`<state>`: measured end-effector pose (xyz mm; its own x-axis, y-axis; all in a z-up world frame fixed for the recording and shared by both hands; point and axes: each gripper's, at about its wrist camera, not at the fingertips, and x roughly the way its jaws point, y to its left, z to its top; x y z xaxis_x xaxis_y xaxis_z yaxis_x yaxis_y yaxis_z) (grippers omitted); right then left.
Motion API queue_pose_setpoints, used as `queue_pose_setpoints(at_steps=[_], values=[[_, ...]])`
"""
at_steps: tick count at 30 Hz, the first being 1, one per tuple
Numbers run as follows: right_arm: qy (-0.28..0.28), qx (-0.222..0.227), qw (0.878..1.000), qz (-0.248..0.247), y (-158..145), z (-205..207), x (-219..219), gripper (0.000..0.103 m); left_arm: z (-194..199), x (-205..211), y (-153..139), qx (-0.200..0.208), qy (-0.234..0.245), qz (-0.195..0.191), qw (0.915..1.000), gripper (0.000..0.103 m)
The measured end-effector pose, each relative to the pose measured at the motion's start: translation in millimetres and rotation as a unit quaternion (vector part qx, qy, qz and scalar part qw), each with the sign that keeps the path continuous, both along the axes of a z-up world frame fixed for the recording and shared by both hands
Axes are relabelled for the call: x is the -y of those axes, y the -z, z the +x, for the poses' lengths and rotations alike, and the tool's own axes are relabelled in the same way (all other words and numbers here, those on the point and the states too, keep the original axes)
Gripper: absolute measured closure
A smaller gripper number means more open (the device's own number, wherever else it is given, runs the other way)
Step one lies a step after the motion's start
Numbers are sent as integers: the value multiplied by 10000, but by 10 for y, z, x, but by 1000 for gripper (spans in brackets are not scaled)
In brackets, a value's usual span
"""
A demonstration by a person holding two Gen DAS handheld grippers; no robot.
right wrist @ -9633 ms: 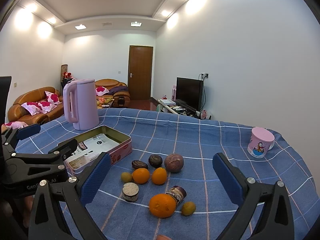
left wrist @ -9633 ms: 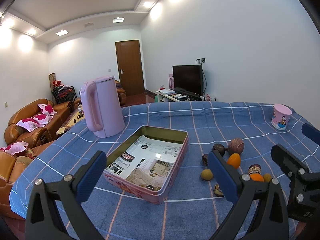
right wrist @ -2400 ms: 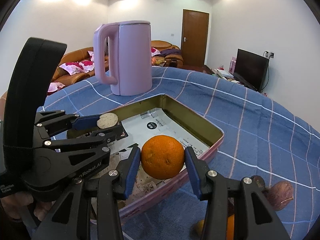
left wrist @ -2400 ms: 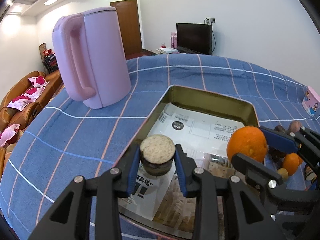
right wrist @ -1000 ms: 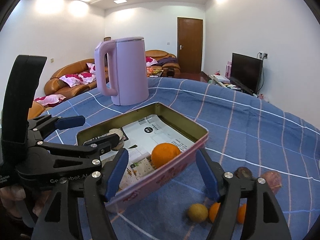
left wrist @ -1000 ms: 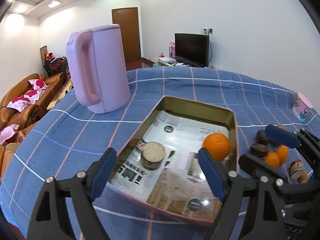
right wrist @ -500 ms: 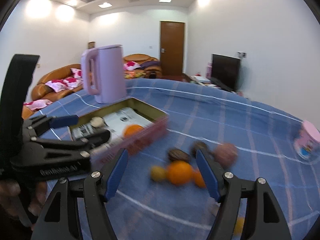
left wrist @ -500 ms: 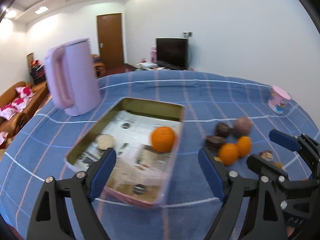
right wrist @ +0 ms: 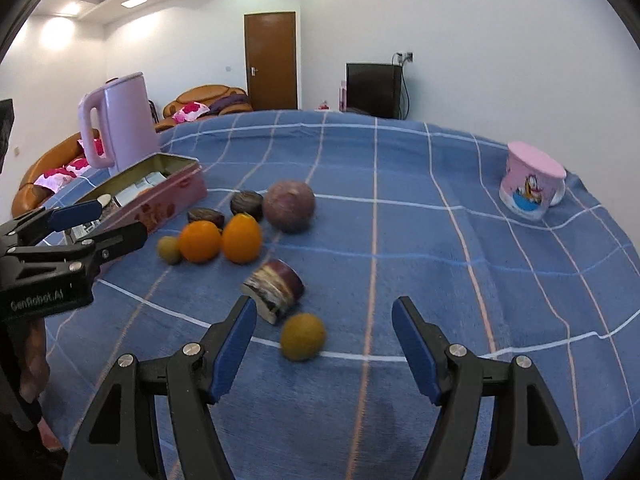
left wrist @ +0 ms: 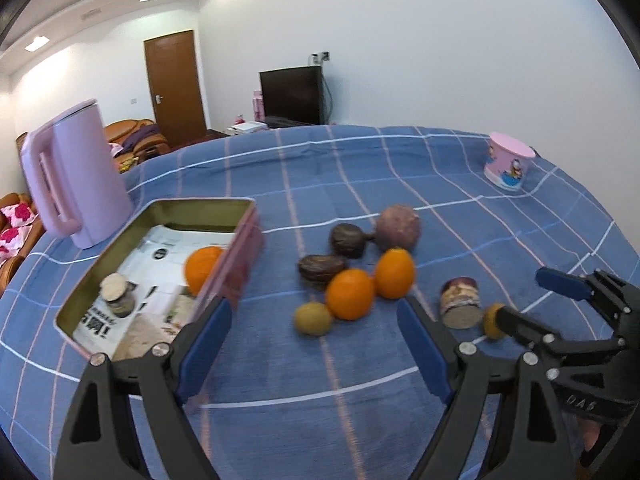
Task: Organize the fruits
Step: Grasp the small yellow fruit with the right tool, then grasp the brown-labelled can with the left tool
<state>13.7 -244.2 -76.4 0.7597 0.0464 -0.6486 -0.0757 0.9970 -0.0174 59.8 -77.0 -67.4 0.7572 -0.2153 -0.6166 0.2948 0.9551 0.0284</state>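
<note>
Left view: tin (left wrist: 244,236) holds one orange (left wrist: 202,262); two oranges (left wrist: 350,294) at centre. Both hand-held grippers (left wrist: 316,340) (right wrist: 324,346) released, empty. "GenRobot.AI" legible.

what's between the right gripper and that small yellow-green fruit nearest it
Nothing visible: the fruit lies on bare cloth just ahead of the open right gripper. The cut fruit piece sits just behind-left.
</note>
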Motion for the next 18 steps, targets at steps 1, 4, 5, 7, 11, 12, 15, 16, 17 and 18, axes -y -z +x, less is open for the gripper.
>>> queue_pose_setpoints(at_steps=[1,4,5,7,11,12,15,16,17,18], values=[[-21,-54,10000,35,16,10,2,32,8,43,12,-27,34,7,10000,16],[-69,-218,9996,137,69,42,21,45,15,142,34,-85,117,10,9999,16],[-82,-262,9995,162,86,46,18,49,13,162,39,-88,127,21,9999,16],[-135,-324,9992,212,99,58,18,49,20,199,52,-118,150,50,9998,16],[-278,-567,9979,160,161,107,-36,54,25,251,68,-163,202,47,9997,16],[-324,-612,9974,182,173,117,-38,56,23,262,73,-169,220,47,9996,16],[-394,-670,9965,315,189,121,-17,70,22,307,84,-201,289,62,9994,16],[-386,-630,9967,348,181,115,-2,73,22,321,86,-209,307,64,9993,16],[-362,-566,9970,379,163,98,16,73,17,344,84,-219,356,47,9991,16],[-299,-504,9976,382,146,82,39,73,17,363,81,-221,386,38,9990,16]])
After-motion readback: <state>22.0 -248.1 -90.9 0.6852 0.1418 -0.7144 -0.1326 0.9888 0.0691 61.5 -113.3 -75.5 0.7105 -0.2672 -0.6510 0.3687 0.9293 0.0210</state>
